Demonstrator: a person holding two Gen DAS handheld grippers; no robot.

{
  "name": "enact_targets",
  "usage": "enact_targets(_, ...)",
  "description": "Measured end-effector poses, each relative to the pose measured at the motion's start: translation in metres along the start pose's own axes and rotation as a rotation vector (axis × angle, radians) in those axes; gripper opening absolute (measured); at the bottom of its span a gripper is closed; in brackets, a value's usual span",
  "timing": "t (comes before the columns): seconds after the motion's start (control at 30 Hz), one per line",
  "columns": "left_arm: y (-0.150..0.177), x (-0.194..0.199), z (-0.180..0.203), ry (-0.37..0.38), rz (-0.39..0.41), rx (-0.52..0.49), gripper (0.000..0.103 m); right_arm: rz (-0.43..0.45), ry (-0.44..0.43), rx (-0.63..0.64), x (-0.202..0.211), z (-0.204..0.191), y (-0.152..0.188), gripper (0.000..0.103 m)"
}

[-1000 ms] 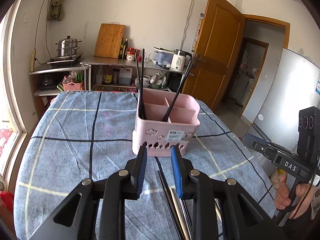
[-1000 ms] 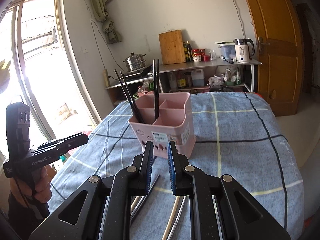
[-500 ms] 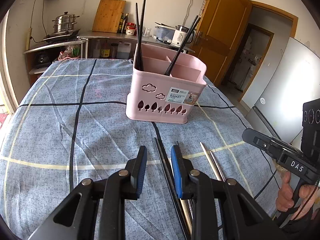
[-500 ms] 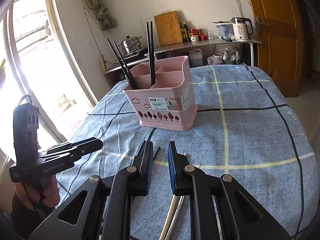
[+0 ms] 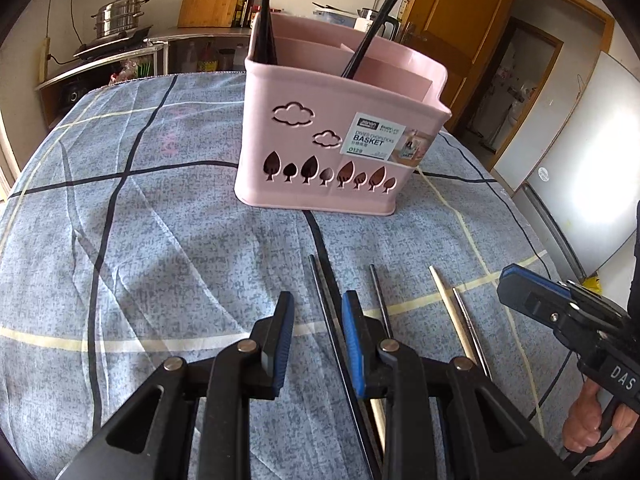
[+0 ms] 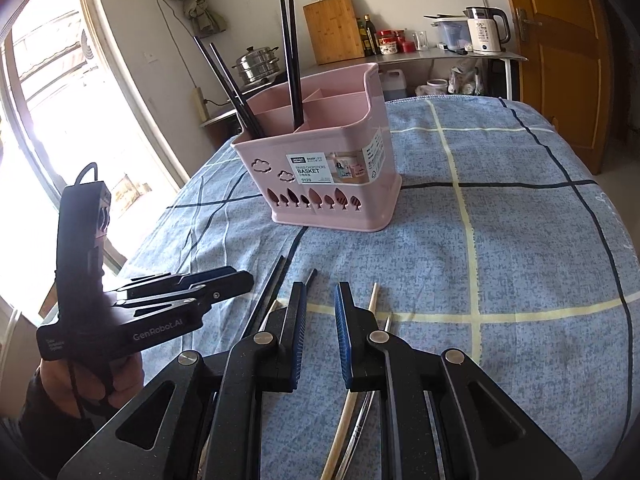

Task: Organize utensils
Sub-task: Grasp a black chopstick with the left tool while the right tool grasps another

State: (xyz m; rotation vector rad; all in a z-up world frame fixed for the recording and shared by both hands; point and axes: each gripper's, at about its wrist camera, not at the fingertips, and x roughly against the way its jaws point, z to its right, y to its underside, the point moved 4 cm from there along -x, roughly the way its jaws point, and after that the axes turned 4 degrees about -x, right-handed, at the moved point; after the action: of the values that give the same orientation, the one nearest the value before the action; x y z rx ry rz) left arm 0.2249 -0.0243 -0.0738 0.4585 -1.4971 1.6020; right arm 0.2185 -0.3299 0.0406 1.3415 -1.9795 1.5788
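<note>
On the blue checked tablecloth point(image 5: 160, 240), a pink divided basket point(image 5: 332, 152) with two pairs of black chopsticks point(image 6: 291, 60) standing in its compartments. Nearer the cameras, loose on the cloth: a black chopstick point(image 5: 326, 312) running between the parted fingers of the left gripper point(image 5: 317, 340), another black one point(image 5: 380, 300) just beside, then a pale wooden chopstick point(image 5: 450, 312) and a thin metal one point(image 5: 470, 328). Right gripper point(image 6: 320, 328) likewise with jaws apart, holding nothing, above the wooden and metal sticks.
</note>
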Motion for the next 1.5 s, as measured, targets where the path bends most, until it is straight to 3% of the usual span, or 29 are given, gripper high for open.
enact_targets(0.2, -0.004, -0.022, 0.001, -0.019, -0.044, -0.005, 0.025, -0.015, -0.001, -0.002, -0.006, 0.001, 0.001, 0.015)
enact_targets(0.37, -0.004, -0.023, 0.004, -0.059, -0.037, -0.048, 0.007, -0.031, 0.001, -0.001, -0.011, -0.001, 0.001, 0.015)
enact_targets(0.57, 0.003, -0.014, -0.001, -0.078, -0.047, -0.084, 0.007, -0.062, 0.013, 0.009, -0.020, -0.007, 0.000, 0.015)
enact_targets(1.1, 0.011, -0.002, -0.033, -0.092, -0.040, -0.035, 0.007, -0.224, 0.072, -0.001, -0.090, -0.016, -0.003, 0.015)
enact_targets(1.23, 0.011, -0.002, -0.035, -0.091, -0.043, -0.038, 0.007, -0.229, 0.090, 0.026, -0.090, -0.014, -0.002, 0.009)
enact_targets(1.5, 0.009, -0.004, -0.031, -0.112, -0.069, -0.024, 0.008, -0.260, 0.120, 0.044, -0.081, -0.001, -0.003, 0.009)
